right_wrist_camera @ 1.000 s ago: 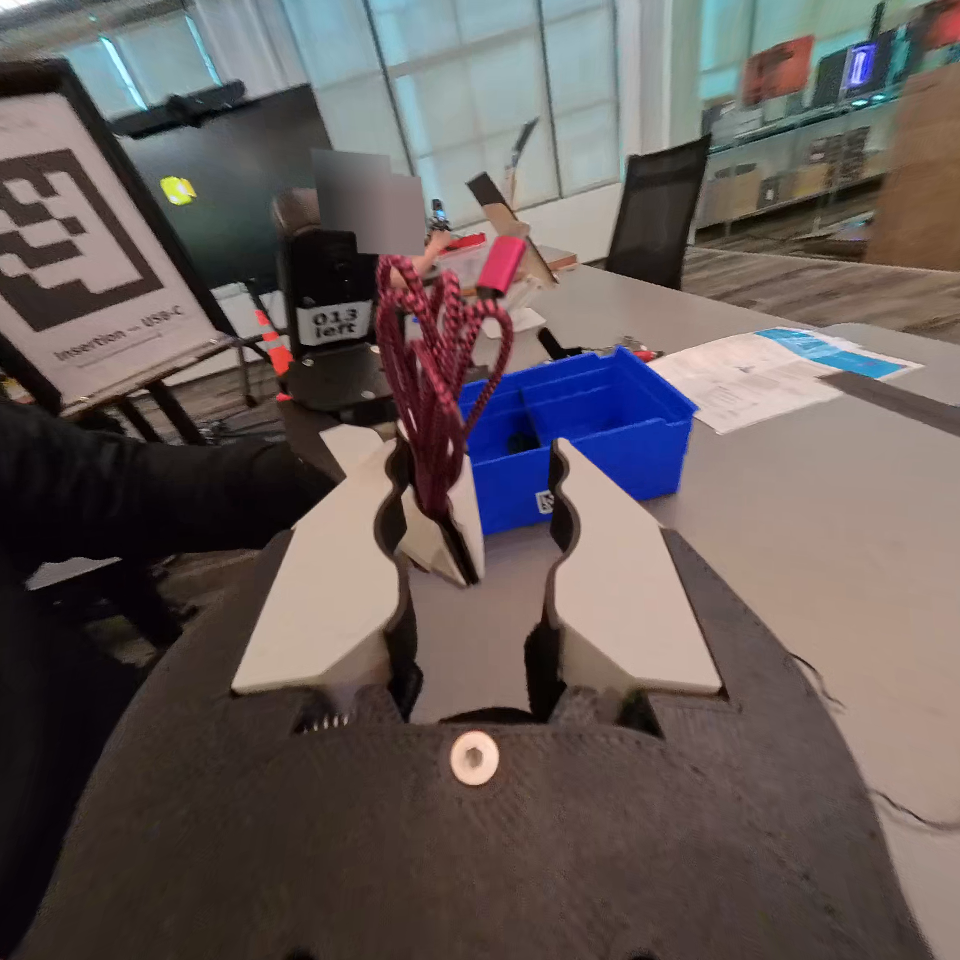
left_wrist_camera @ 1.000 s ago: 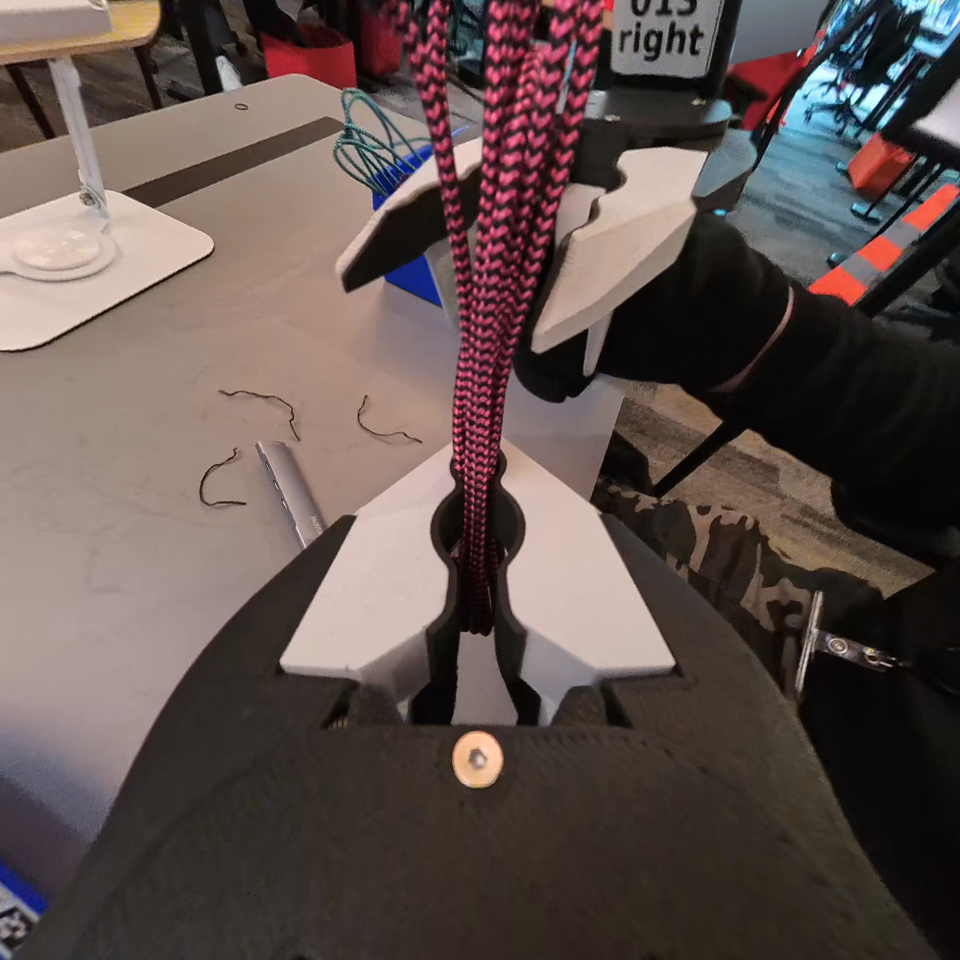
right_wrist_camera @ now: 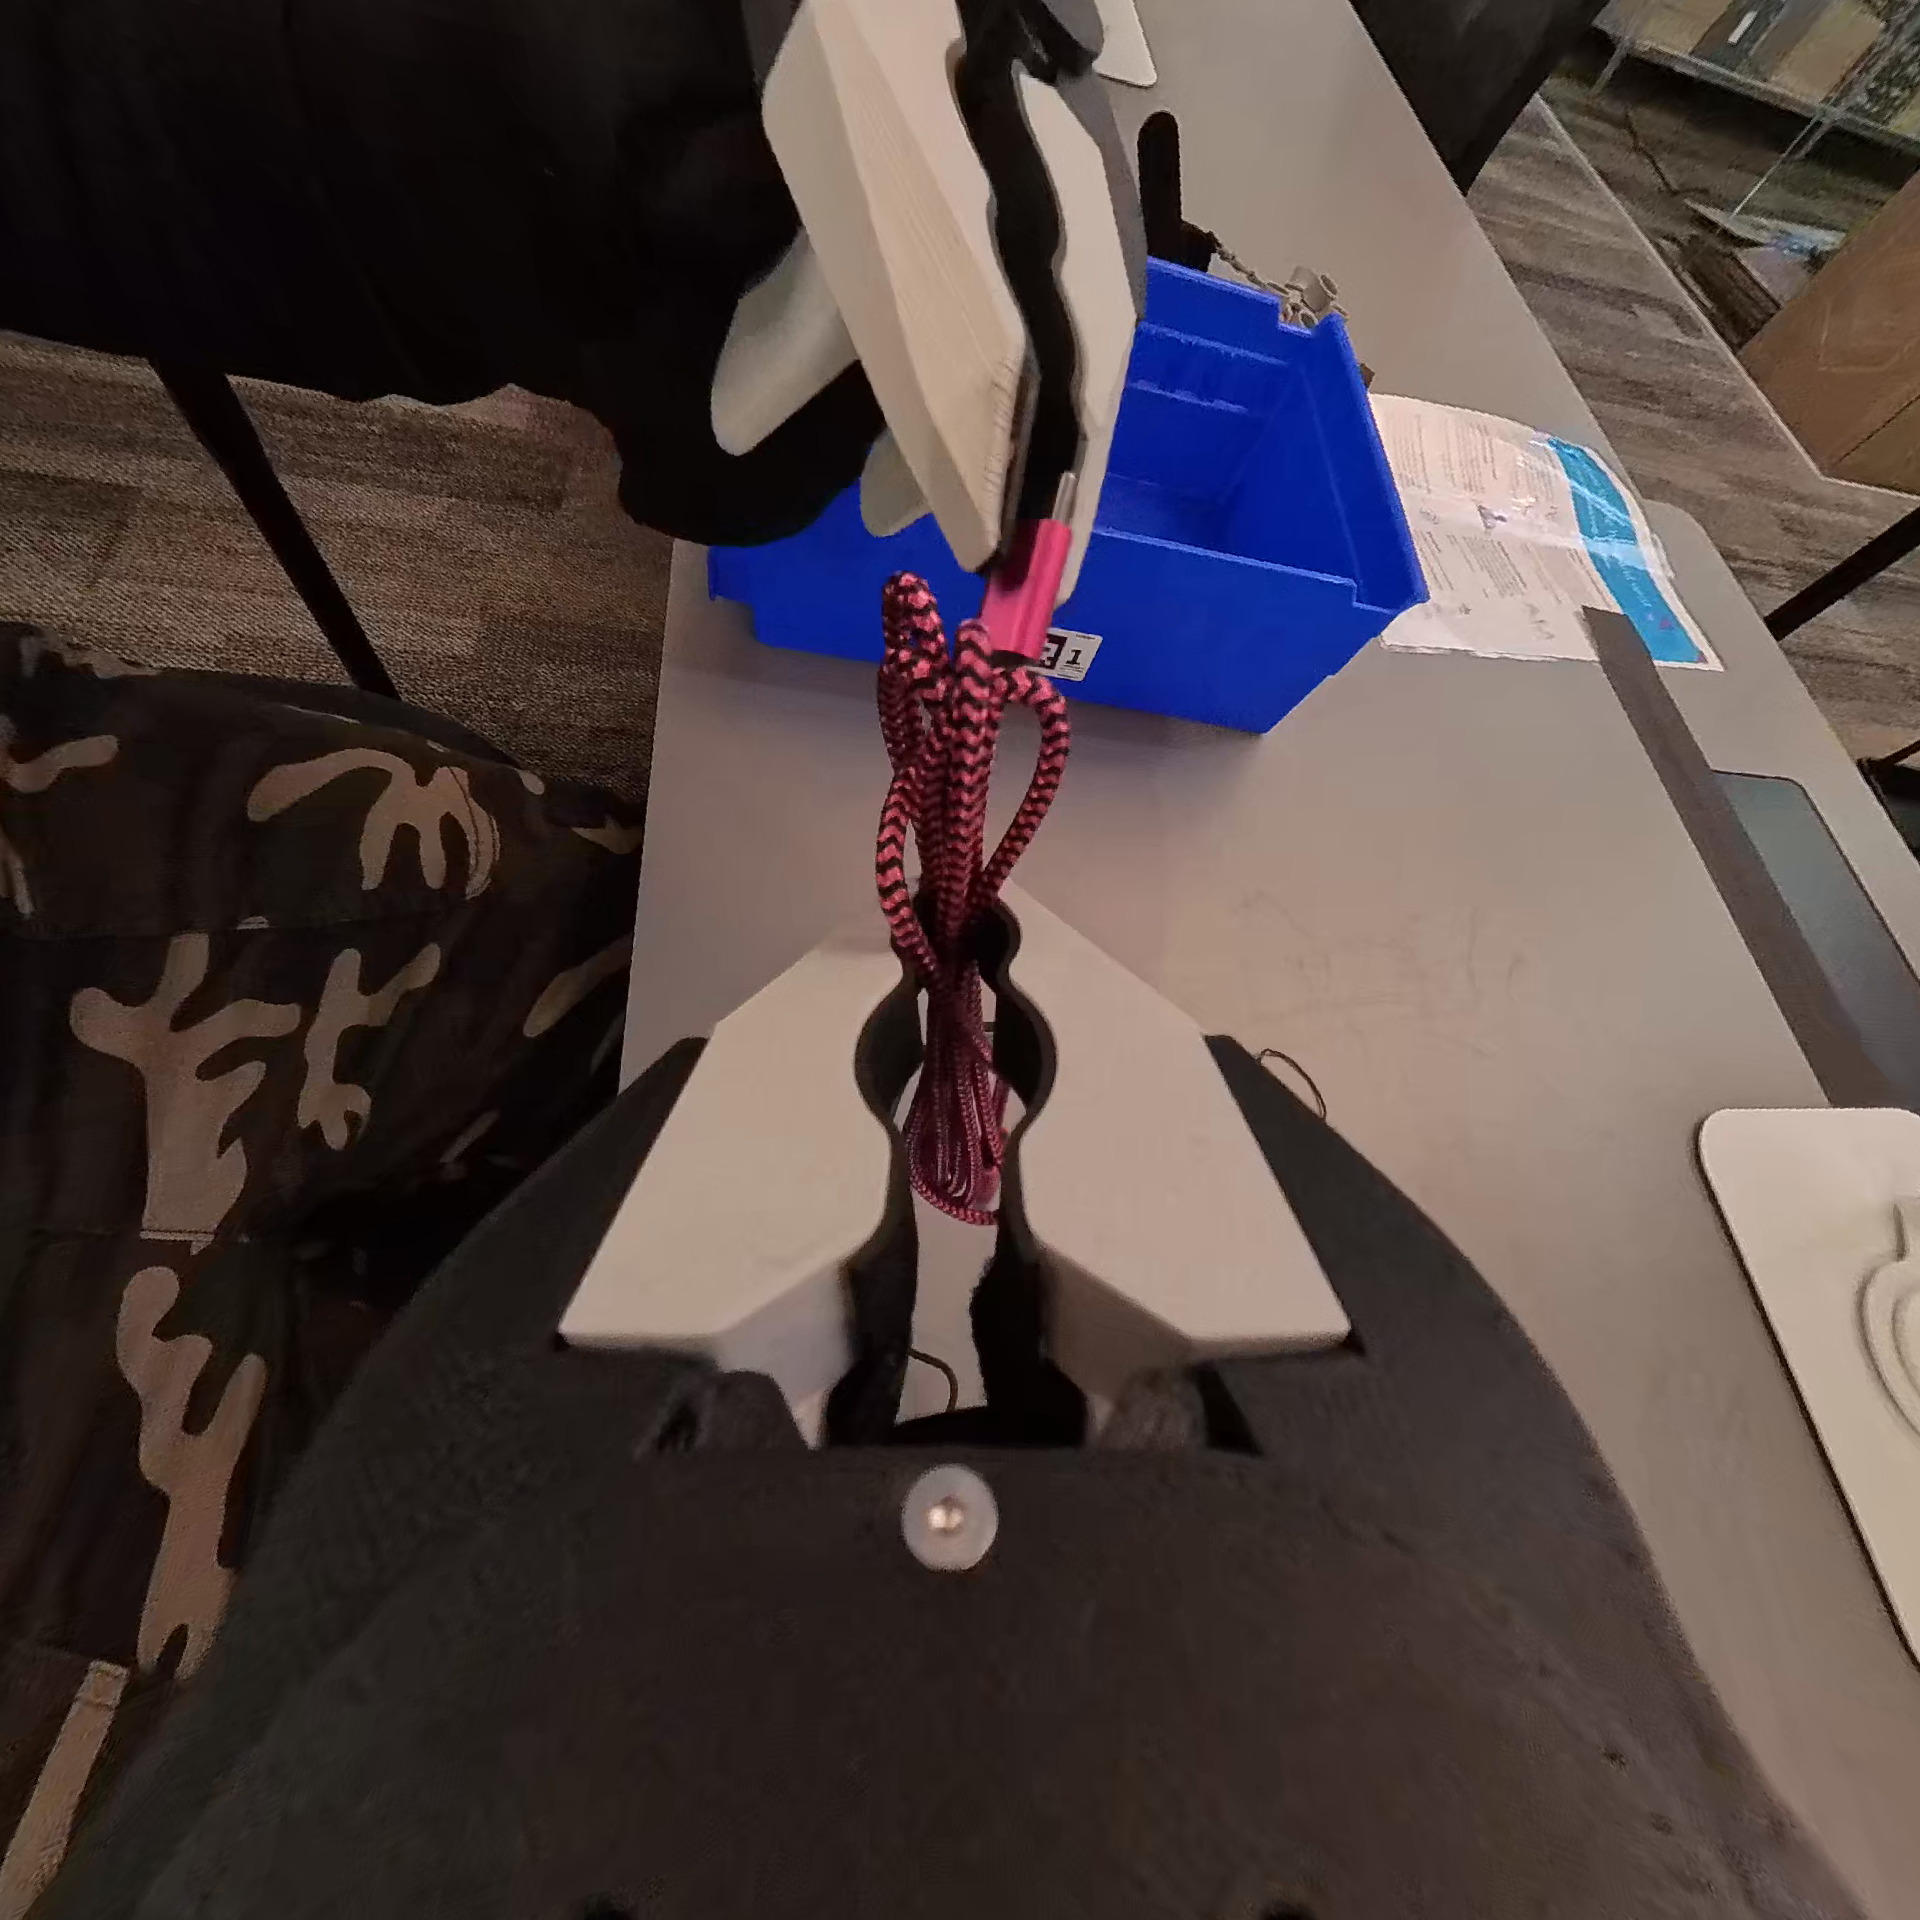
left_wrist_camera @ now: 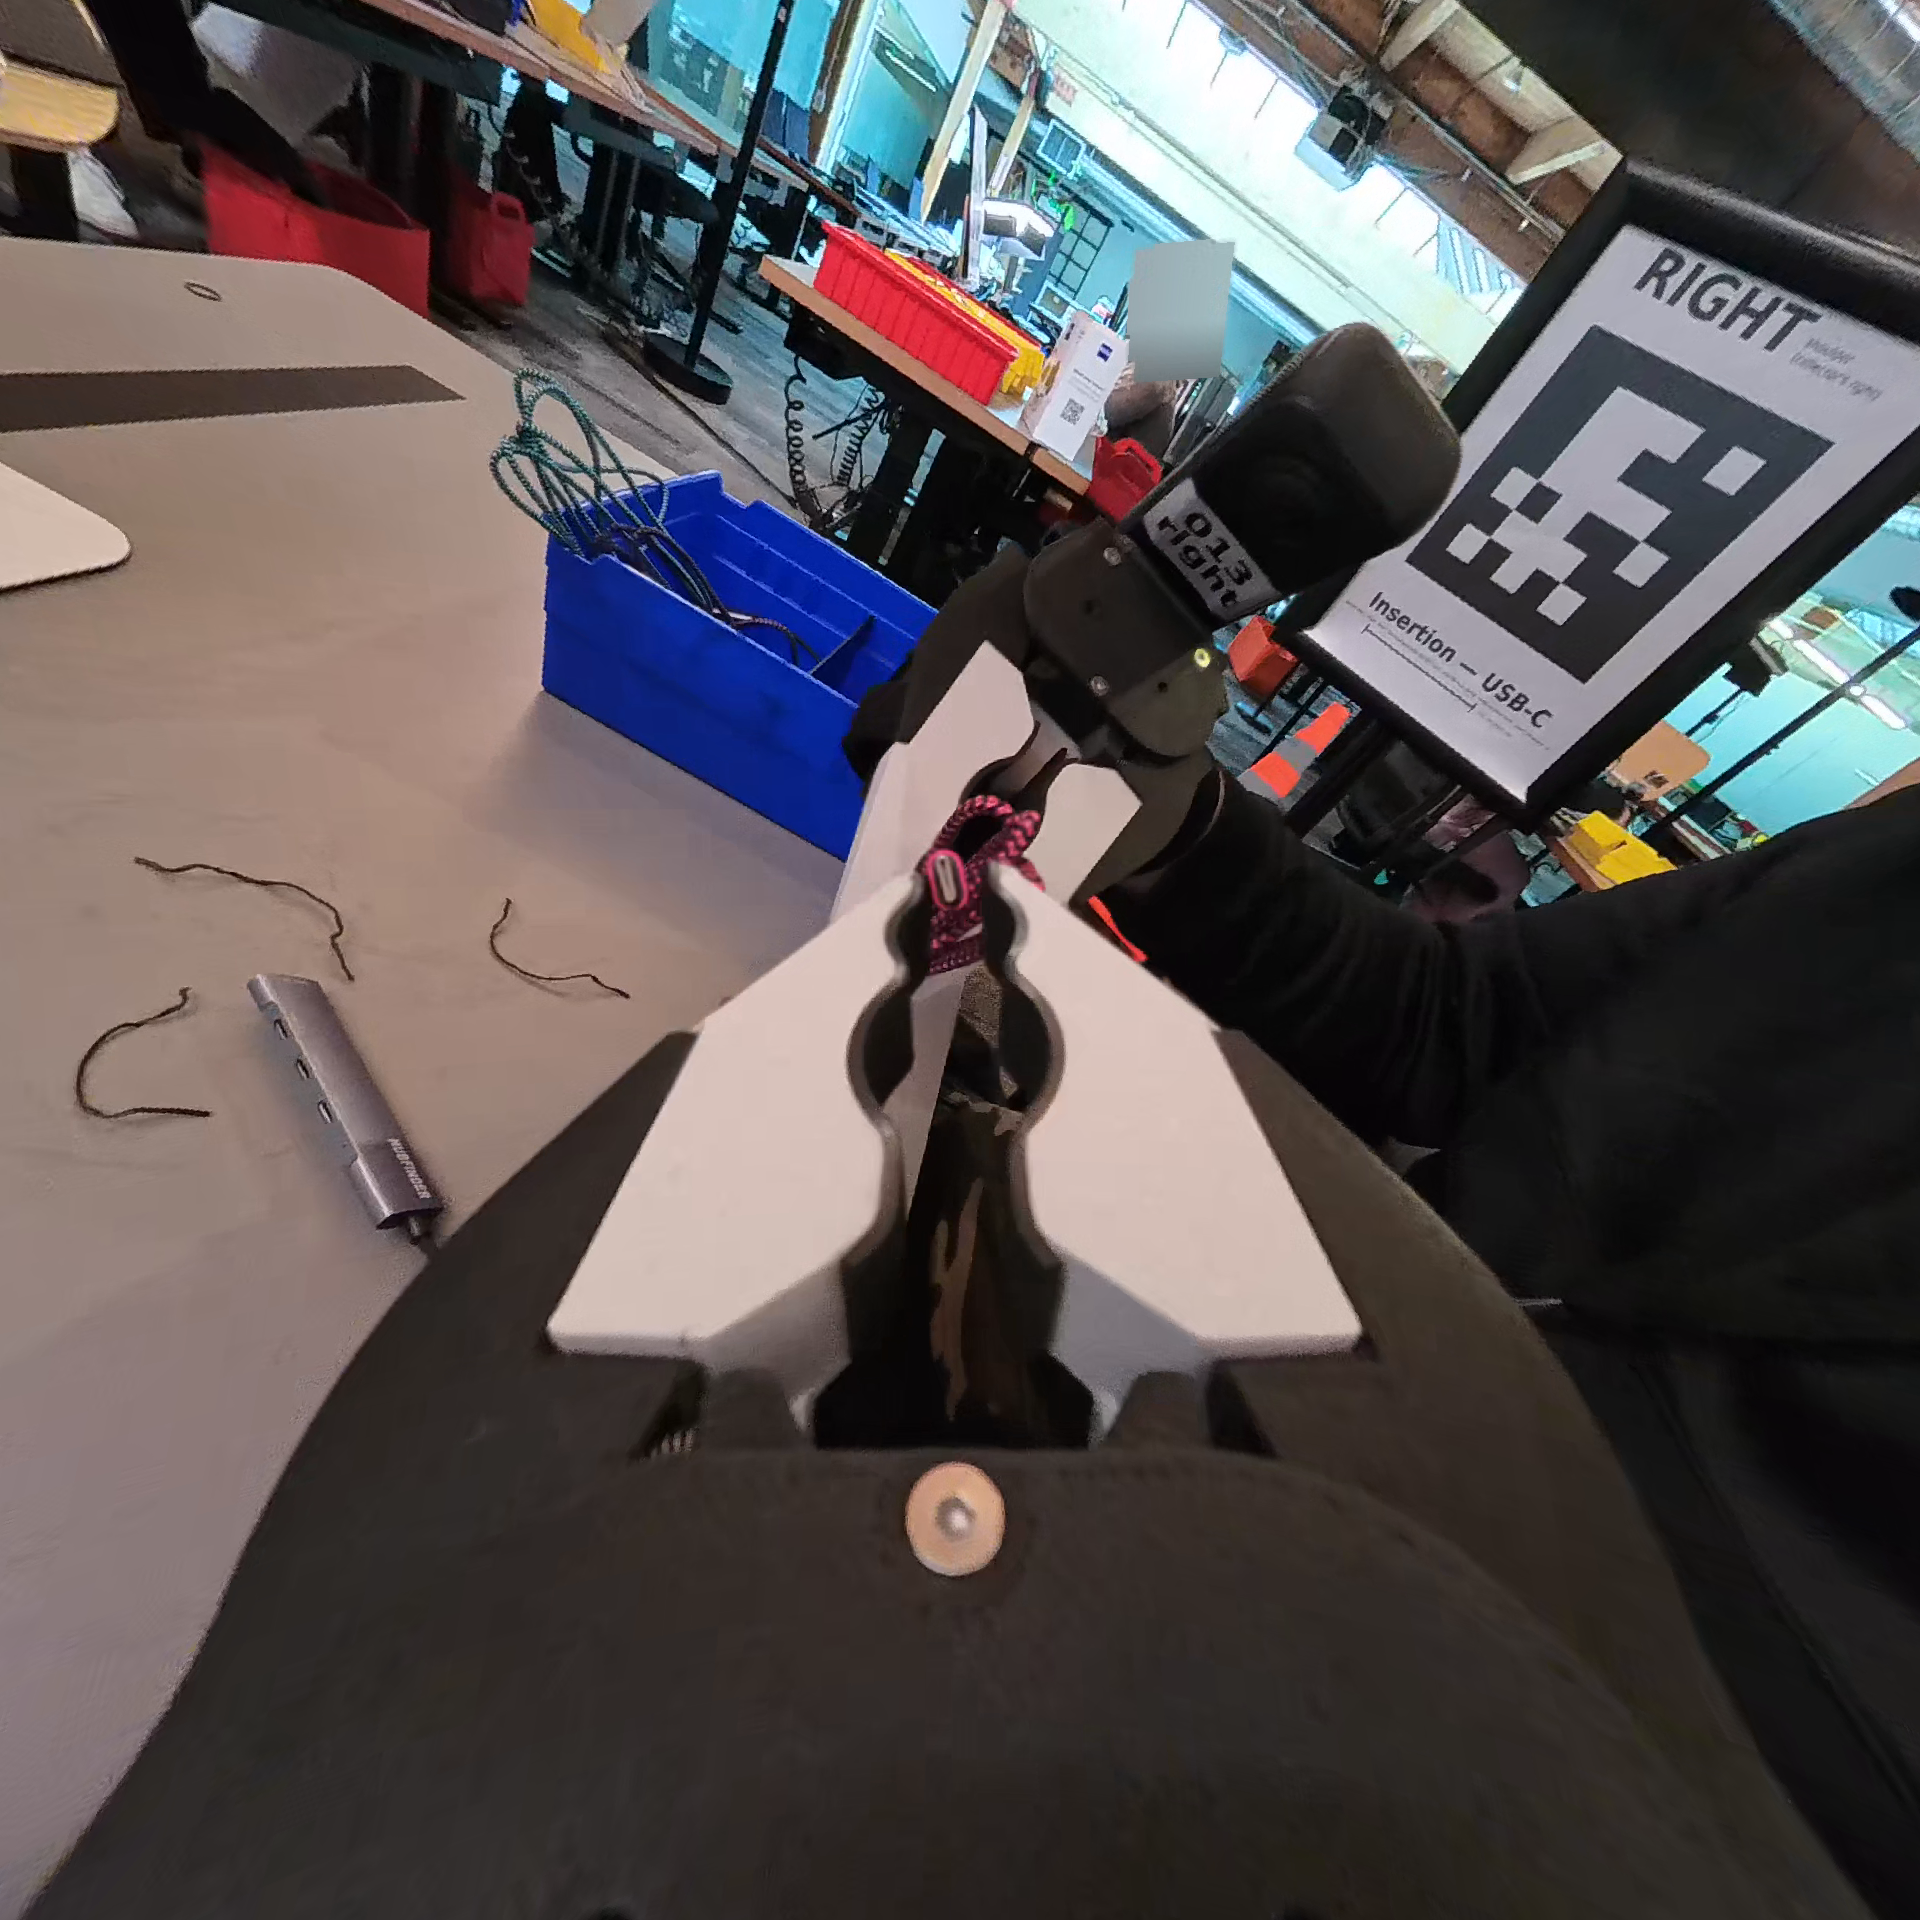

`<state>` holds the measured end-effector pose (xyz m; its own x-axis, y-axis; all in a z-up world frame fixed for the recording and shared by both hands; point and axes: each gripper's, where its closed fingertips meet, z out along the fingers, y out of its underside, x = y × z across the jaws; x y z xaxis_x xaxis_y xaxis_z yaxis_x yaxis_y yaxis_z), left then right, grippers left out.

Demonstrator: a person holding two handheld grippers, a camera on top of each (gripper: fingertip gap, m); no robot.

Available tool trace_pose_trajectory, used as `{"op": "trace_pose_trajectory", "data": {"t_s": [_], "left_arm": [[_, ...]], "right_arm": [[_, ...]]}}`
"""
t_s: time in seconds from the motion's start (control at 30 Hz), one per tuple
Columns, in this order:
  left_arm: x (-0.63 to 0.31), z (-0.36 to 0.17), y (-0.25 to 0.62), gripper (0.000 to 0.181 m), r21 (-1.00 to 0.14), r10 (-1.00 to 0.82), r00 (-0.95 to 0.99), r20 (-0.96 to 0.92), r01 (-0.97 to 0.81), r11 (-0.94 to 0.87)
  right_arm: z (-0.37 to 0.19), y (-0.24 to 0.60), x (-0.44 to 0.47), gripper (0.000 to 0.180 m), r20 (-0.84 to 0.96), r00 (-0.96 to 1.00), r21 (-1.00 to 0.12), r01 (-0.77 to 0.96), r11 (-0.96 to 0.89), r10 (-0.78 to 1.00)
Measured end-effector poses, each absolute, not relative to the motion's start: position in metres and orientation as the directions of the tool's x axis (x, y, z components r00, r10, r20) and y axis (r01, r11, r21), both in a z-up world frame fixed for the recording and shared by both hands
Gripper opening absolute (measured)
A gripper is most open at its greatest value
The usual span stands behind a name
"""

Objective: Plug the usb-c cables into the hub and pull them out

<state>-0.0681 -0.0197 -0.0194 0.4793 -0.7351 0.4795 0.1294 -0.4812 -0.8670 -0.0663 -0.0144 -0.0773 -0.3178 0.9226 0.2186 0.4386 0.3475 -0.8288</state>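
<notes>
A pink-and-black braided USB-C cable (right_wrist_camera: 935, 831) hangs between my two grippers beside the table's near edge. My left gripper (left_wrist_camera: 961, 904) is shut on its pink plug (left_wrist_camera: 948, 883), whose metal end faces the camera. In the right wrist view the left gripper (right_wrist_camera: 1023, 540) is above, with the pink plug (right_wrist_camera: 1023, 597) in its tips. My right gripper (right_wrist_camera: 956, 945) is shut on the looped bundle below the plug; it also shows in the left wrist view (left_wrist_camera: 1023, 800). The grey hub (left_wrist_camera: 332, 1101) lies flat on the table, left of both grippers, untouched.
A blue bin (left_wrist_camera: 665, 665) stands on the grey table (left_wrist_camera: 260, 675) and holds a green braided cable (left_wrist_camera: 561, 468). Loose dark threads (left_wrist_camera: 260, 894) lie near the hub. A white pad (right_wrist_camera: 1818, 1299) and papers (right_wrist_camera: 1507, 520) are at the right. A marker sign stands behind. The grey hub (left_wrist_camera: 332, 1101) lies around 20 centimeters away from my right fingertips.
My right gripper has shut on the cable bundle. My left gripper has let go of the bundle and now holds the pink plug above it. Both grippers have turned.
</notes>
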Motion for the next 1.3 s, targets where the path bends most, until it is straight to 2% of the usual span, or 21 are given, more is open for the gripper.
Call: {"op": "trace_pose_trajectory", "data": {"t_s": [0.73,1.3], "left_arm": [[-0.059,-0.033,-0.022,0.004,-0.813,-0.717,0.402,0.57,0.148,-0.563],[-0.06,-0.037,-0.019,0.004,-0.803,-0.701,0.414,0.581,0.152,-0.576]], "right_arm": [[-0.091,-0.019,-0.057,0.003,0.292,-0.385,-0.753,0.471,0.459,0.875],[-0.09,-0.011,-0.059,0.005,0.331,-0.353,-0.75,0.465,0.471,0.875]]}}
